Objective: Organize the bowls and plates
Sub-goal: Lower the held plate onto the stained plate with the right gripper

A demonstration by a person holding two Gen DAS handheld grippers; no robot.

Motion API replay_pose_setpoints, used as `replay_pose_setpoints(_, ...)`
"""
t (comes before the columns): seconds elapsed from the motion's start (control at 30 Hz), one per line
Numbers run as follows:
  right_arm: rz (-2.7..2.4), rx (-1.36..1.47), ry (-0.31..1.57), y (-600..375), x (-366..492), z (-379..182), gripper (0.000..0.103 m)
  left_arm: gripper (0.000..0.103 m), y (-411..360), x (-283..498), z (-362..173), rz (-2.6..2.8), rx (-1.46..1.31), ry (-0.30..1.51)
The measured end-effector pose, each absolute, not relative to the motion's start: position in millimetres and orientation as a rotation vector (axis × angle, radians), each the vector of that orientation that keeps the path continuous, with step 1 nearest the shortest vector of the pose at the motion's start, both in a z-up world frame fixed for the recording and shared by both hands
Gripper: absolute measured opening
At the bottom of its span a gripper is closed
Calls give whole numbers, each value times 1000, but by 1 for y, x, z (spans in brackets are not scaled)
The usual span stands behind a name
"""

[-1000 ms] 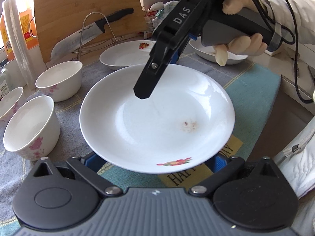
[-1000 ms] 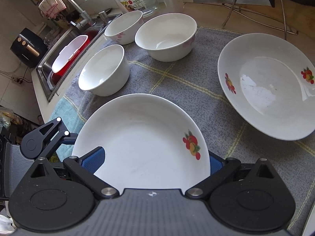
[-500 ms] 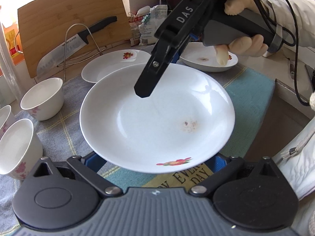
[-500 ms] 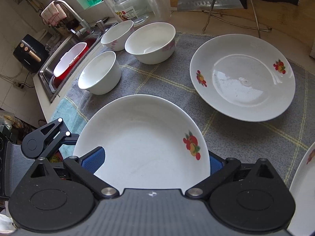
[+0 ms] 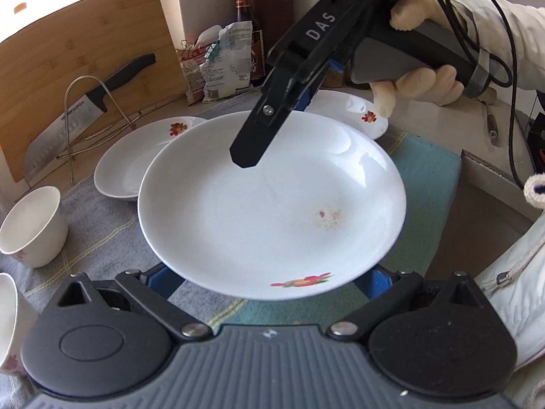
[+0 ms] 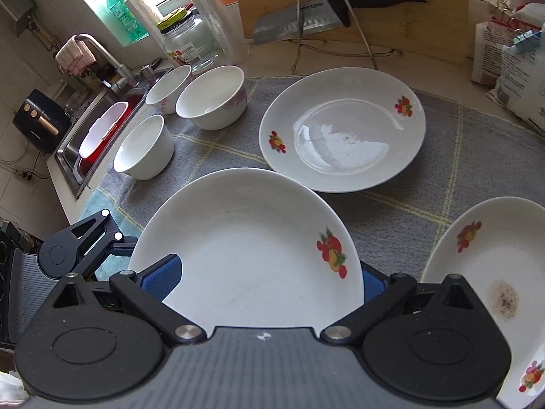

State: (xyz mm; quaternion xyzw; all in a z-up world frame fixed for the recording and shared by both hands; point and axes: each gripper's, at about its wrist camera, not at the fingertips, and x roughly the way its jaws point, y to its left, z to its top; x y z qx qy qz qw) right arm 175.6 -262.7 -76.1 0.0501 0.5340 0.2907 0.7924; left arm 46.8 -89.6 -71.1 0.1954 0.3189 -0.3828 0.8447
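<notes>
held plate: your left gripper (image 5: 269, 277) and your right gripper (image 6: 264, 283) both clamp the same white round ceramic plate (image 5: 272, 204), one on each of two opposite rims. it is lifted above the grey checked cloth (image 6: 425, 204) and roughly level.
plate look: shallow and glossy, with a red and orange fruit print near each gripped edge and a small brownish smudge off centre.
left gripper: its blue pads sit either side of the near rim, clenched on the plate.
right gripper: in the left view it reaches down from the upper right onto the far rim, held by a pale gloved hand (image 5: 419, 81) with a white sleeve behind.
other plates: a second white fruit-print plate (image 6: 342, 129) lies on the cloth just beyond the held one. a third white plate with a brown stain (image 6: 494, 289) lies to the right of it.
bowls: three white ceramic bowls with pink flowers (image 6: 211, 97) stand together on the cloth at the sink end, apart from the plates.
behind: a bamboo cutting board (image 5: 85, 68) leans on the wall. a black-handled cleaver (image 6: 306, 20) rests on a wire stand in front of it. clipped food bags (image 5: 221, 58) and a dark sauce bottle (image 5: 247, 17) sit in the corner.
sink side: a steel sink (image 6: 85, 143) with a red and white tub inside lies beyond the bowls.
</notes>
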Motion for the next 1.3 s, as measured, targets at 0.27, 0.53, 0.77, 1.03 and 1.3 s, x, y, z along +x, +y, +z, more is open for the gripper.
replay_pose_setpoints(0.27, 573, 131, 1126, -302, 173, -71, 103, 102, -126, 54, -67, -857, 427, 660)
replay_pose_setpoints(0.53, 518, 154, 1116, -338, 172, -70, 103, 102, -155, 65, -67, -905, 444, 655)
replay_pose_setpoints(0.77, 482, 167, 1115, -362, 174, -72, 103, 102, -177, 74, -69, -936, 452, 659)
replay_pose_setpoints(1.03, 451, 185, 1109, -387, 177, -76, 103, 102, -199, 84, -70, -960, 462, 663)
replay_pose_setpoints(1.3, 429, 211, 1104, -410, 182, -81, 103, 102, -217, 95, -73, -979, 467, 671)
